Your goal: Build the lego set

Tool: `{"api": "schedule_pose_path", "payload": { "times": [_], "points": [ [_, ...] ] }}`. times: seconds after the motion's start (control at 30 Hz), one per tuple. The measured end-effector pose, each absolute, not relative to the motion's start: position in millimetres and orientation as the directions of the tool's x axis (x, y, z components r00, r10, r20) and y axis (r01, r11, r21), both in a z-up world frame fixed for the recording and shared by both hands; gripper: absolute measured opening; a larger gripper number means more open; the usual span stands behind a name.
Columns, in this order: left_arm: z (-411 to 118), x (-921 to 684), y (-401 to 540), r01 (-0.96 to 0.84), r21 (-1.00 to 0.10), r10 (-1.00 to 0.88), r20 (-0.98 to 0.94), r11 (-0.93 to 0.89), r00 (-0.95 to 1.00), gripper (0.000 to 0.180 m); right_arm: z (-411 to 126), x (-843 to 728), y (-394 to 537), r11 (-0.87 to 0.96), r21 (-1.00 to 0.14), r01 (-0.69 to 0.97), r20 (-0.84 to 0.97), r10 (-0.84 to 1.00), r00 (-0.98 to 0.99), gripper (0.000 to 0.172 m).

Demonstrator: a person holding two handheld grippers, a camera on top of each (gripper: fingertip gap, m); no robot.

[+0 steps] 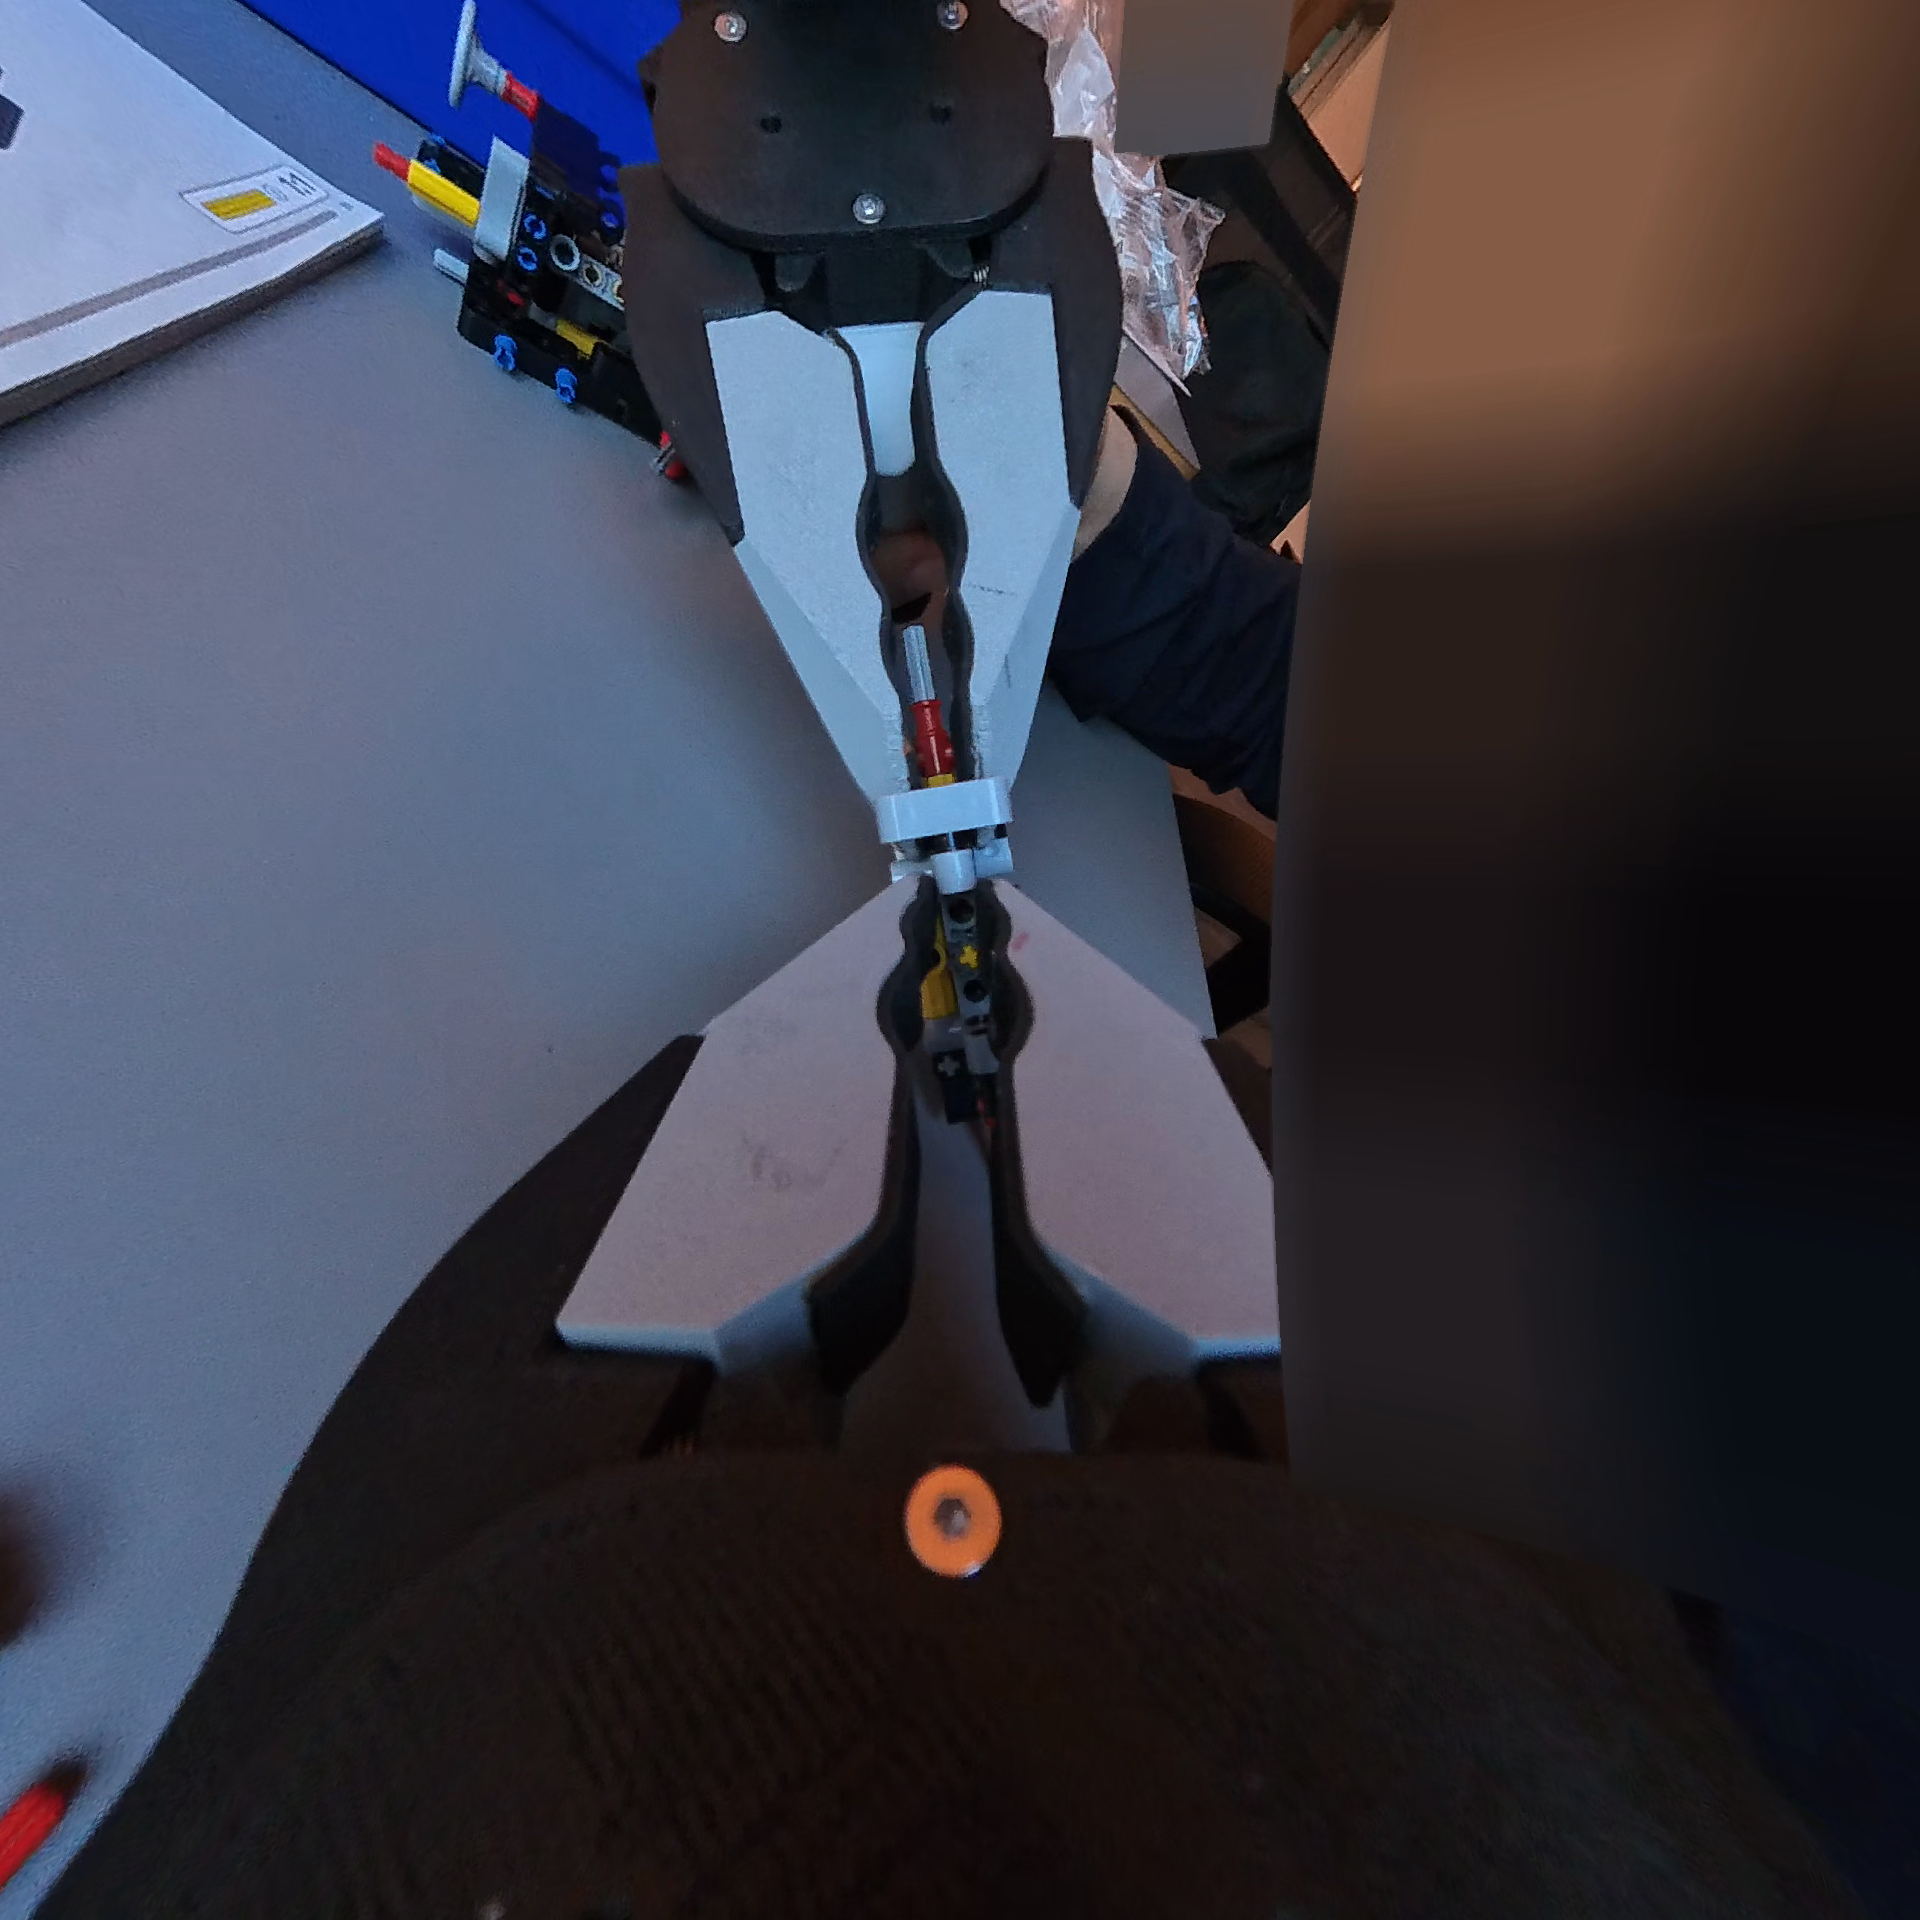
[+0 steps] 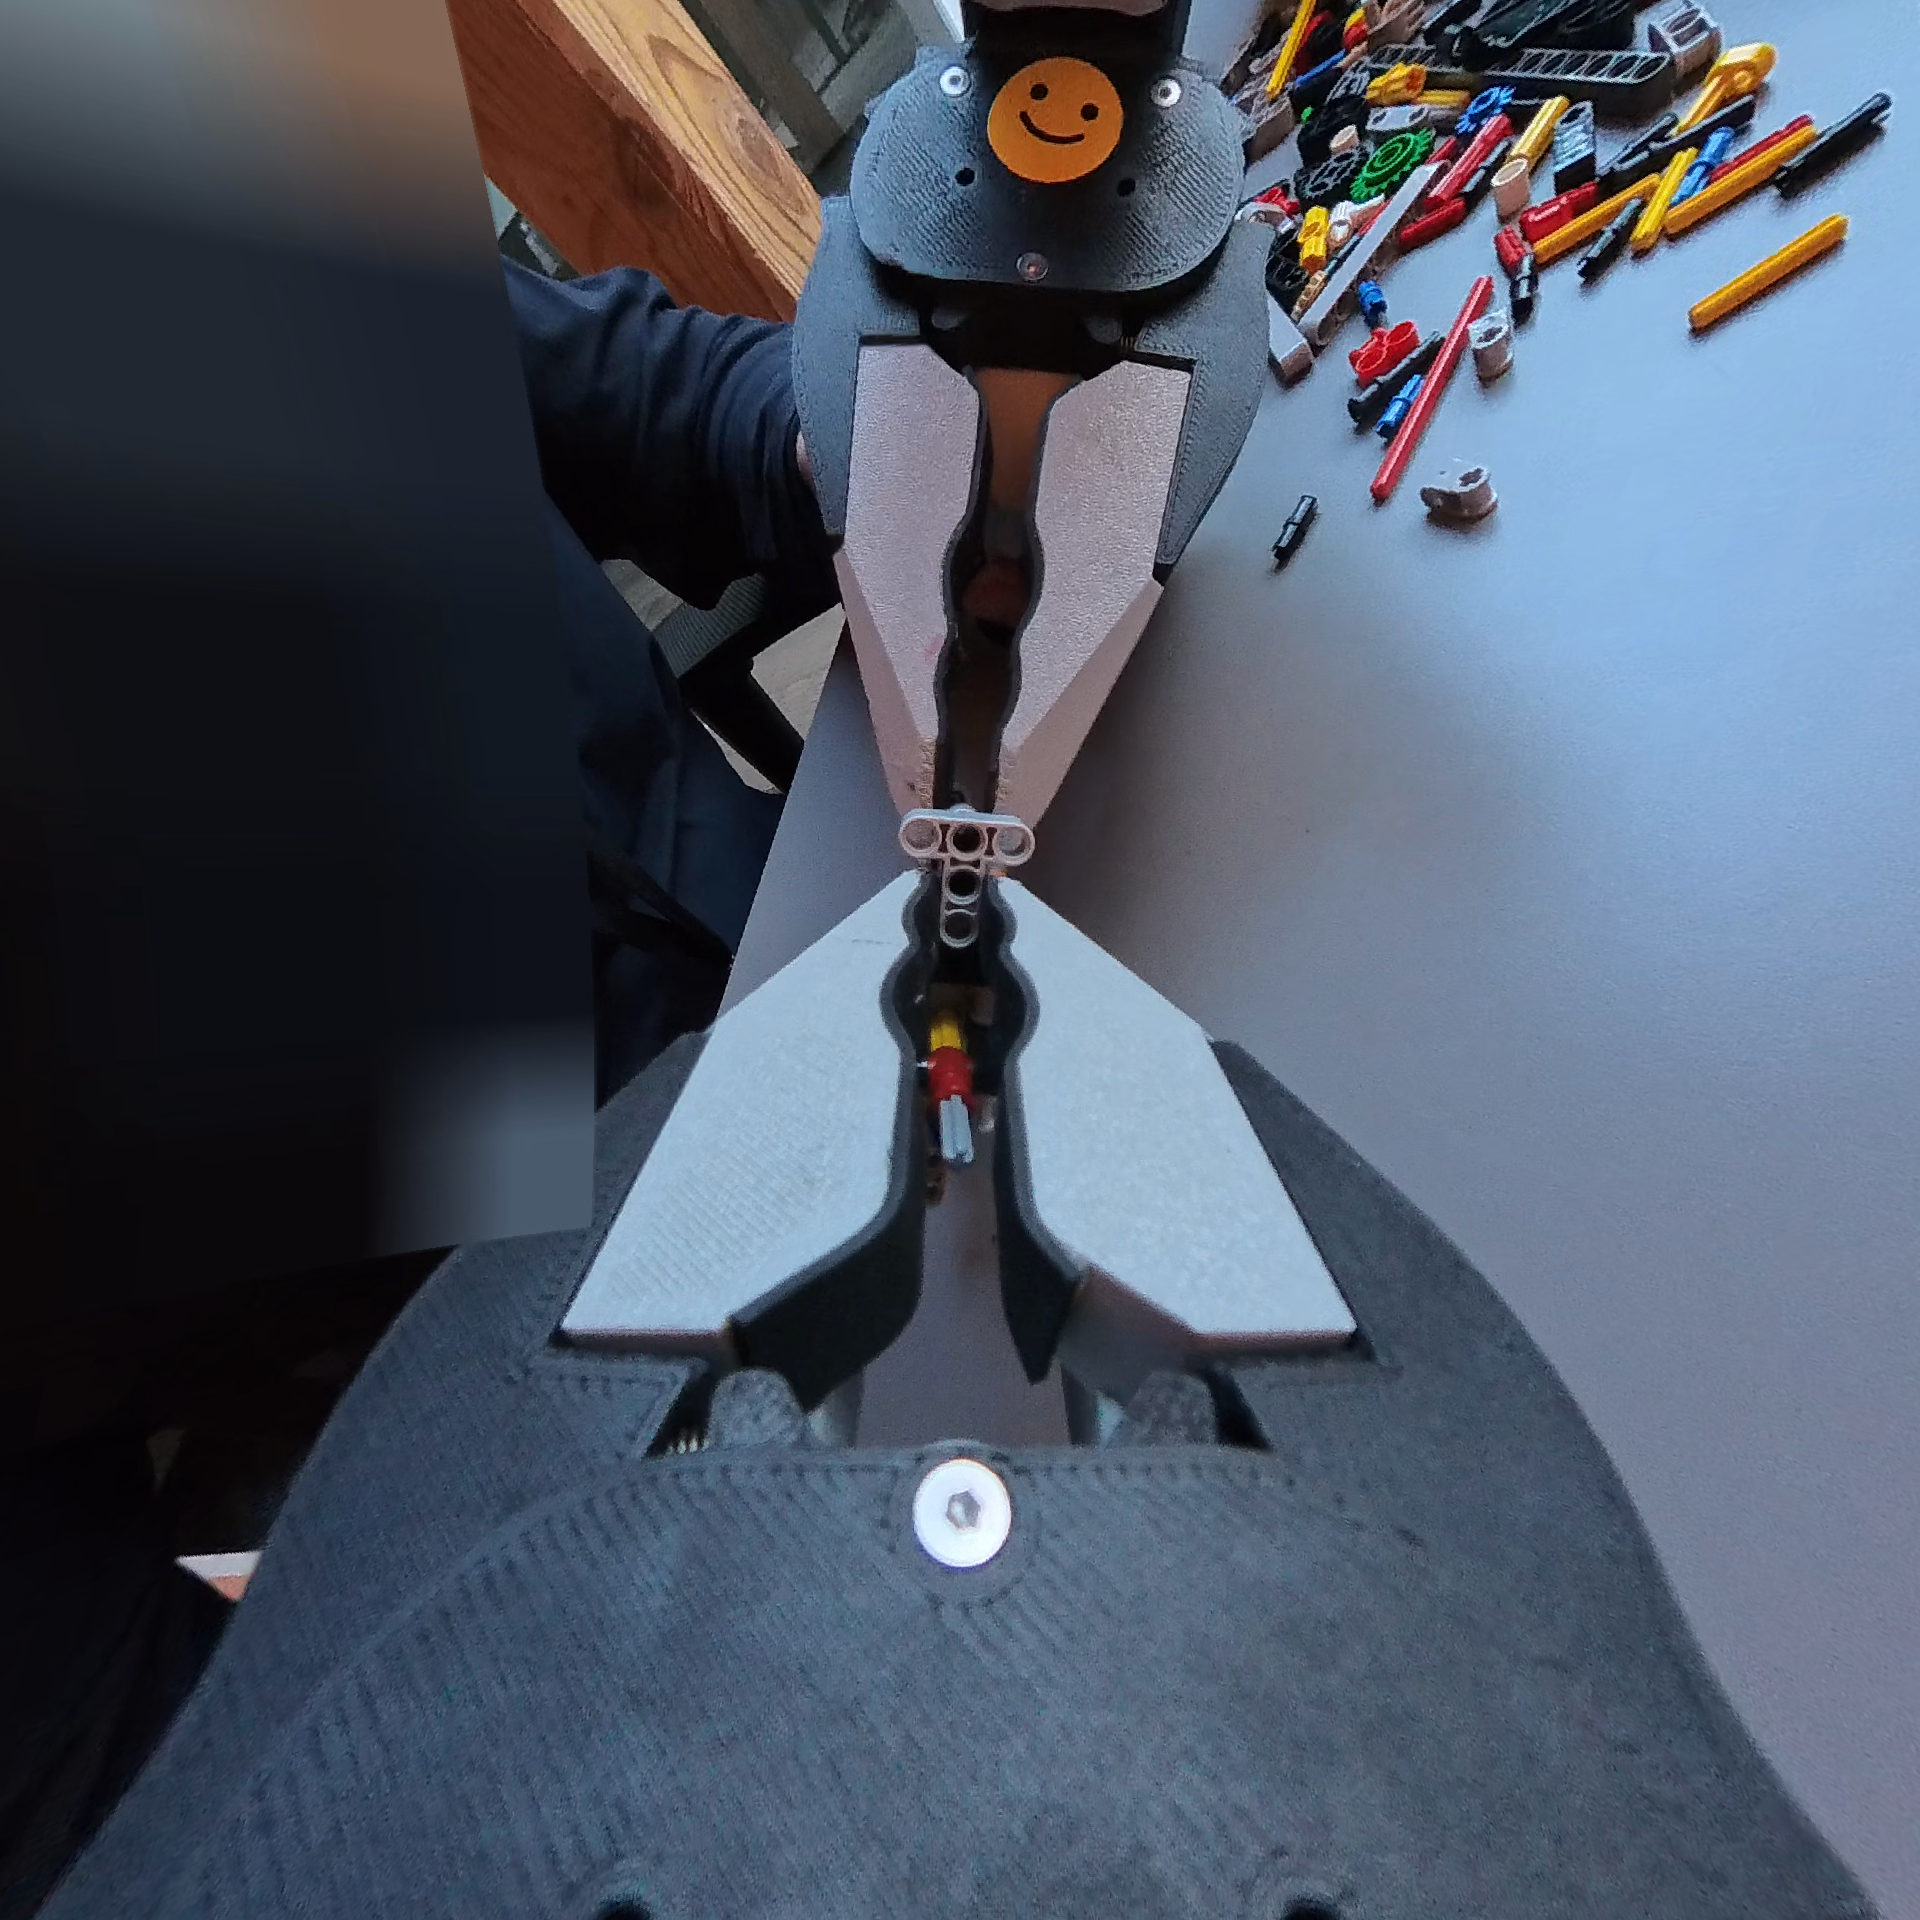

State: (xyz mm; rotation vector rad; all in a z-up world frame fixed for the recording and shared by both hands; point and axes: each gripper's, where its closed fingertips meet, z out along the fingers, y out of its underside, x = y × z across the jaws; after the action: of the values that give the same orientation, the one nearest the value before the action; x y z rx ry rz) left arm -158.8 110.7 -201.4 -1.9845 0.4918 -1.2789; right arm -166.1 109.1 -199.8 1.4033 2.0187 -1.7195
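A small brick assembly [image 1: 951,831] is pinched from opposite ends, above the grey table [image 1: 416,727]. The left gripper [image 1: 961,935] is pressed together on its dark grey beam end. The right gripper [image 2: 961,914] is pressed together on the pale T-shaped beam [image 2: 964,862] and the red and yellow axle end. The long axis is lined up with both grippers' fingers, tip to tip. Loose parts [image 2: 1538,177] lie well apart from the assembly, beyond the left gripper.

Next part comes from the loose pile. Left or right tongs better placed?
Left, probably. The loose pile lies right beside the left tongs on the table; the right tongs sit farther from it. Both grip the small assembly, so right would have to hold it alone.
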Motion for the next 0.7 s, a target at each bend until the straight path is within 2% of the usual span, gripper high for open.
{"api": "schedule_pose_path", "payload": {
  "times": [0.27,0.4,0.5,0.57,0.63,0.7],
  "points": [
    [-208,-154,103,-0.009,-0.729,-0.661,0.616,-0.685,0.429,0.004,-207,-163,101,-0.037,-0.687,0.726,-0.649,0.481,-0.590,0.005],
    [-208,-156,106,0.009,-0.721,-0.648,0.628,-0.693,0.431,0.004,-207,-165,102,-0.058,-0.673,0.737,-0.675,0.456,-0.580,0.004],
    [-210,-153,107,-0.008,-0.731,-0.657,0.608,-0.682,0.446,0.005,-206,-163,105,-0.095,-0.613,0.784,-0.746,0.397,-0.535,0.004],
    [-206,-154,110,0.013,-0.748,-0.662,0.596,-0.664,0.455,0.005,-202,-163,108,-0.108,-0.633,0.767,-0.729,0.419,-0.542,0.004],
    [-206,-152,109,0.007,-0.750,-0.668,0.593,-0.662,0.449,0.005,-200,-163,114,-0.085,-0.667,0.740,-0.672,0.497,-0.549,0.012],
    [-205,-153,111,0.025,-0.746,-0.659,0.603,-0.665,0.449,0.005,-205,-165,128,-0.047,-0.695,0.717,-0.575,0.635,-0.516,0.030]
  ]
}}
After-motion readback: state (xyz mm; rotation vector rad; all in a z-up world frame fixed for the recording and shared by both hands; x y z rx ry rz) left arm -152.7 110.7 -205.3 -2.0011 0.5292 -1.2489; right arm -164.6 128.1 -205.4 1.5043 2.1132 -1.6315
